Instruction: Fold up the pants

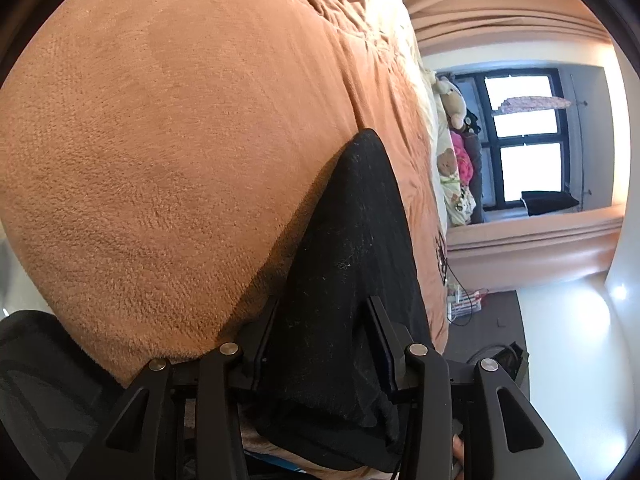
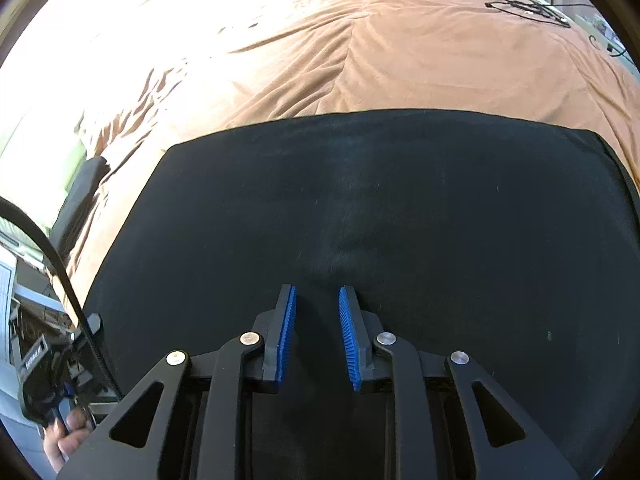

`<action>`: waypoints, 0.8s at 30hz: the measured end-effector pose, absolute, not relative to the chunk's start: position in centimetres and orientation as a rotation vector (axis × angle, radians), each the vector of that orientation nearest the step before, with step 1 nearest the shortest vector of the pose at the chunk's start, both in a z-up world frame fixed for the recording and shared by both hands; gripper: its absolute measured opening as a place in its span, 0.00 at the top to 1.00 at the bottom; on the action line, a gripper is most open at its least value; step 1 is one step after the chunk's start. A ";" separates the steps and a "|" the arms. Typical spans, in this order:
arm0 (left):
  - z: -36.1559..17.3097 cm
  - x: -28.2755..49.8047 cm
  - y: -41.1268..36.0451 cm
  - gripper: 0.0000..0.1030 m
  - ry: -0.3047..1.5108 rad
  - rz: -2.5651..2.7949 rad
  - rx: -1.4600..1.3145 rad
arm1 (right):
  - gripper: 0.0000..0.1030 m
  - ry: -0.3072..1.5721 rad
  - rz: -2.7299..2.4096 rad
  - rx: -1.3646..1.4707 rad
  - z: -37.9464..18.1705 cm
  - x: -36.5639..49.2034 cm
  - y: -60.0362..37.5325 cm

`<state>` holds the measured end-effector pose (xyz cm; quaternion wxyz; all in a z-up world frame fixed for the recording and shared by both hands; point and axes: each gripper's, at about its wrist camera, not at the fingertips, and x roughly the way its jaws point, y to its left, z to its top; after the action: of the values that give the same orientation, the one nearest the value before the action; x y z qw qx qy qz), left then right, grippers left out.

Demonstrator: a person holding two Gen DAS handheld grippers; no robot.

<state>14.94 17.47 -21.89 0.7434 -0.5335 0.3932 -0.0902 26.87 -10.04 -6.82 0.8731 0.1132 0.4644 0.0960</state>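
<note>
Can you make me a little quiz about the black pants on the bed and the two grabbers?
1. True or false: the right gripper has cloth pinched between its blue pads.
2. What colour is the blanket under the pants? A green, B orange-brown, C purple.
3. Which gripper is clamped on the pants?
Key: 1 false, its jaws stand open with nothing between them. 2 B. 3 the left gripper.

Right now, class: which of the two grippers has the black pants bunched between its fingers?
The left gripper: a thick fold of the black pants fills its gap. The right gripper shows bare blue pads, apart above flat cloth.
</note>
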 end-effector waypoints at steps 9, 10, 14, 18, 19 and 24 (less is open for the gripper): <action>-21.9 15.0 17.4 0.58 0.870 -0.165 -1.188 | 0.83 1.011 0.173 0.251 -6.8 30.9 -11.0; -21.9 15.0 17.3 0.58 0.870 -0.162 -1.185 | 0.83 1.013 0.170 0.249 -6.8 31.4 -11.0; -21.8 15.1 17.2 0.58 0.874 -0.156 -1.185 | 0.83 1.015 0.158 0.230 -6.7 32.8 -10.5; -22.1 15.1 17.4 0.58 0.870 -0.162 -1.202 | 0.83 1.017 0.146 0.214 -6.6 34.6 -10.3; -22.1 15.1 17.4 0.58 0.868 -0.163 -1.205 | 0.83 1.015 0.142 0.208 -6.5 34.9 -10.3; -22.2 15.0 17.5 0.58 0.868 -0.169 -1.203 | 0.83 1.012 0.121 0.192 -6.2 36.8 -10.1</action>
<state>14.99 17.49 -22.18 0.7342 -0.5470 0.3948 -0.0767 36.77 -10.10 -6.16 0.8684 0.0920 0.4838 0.0578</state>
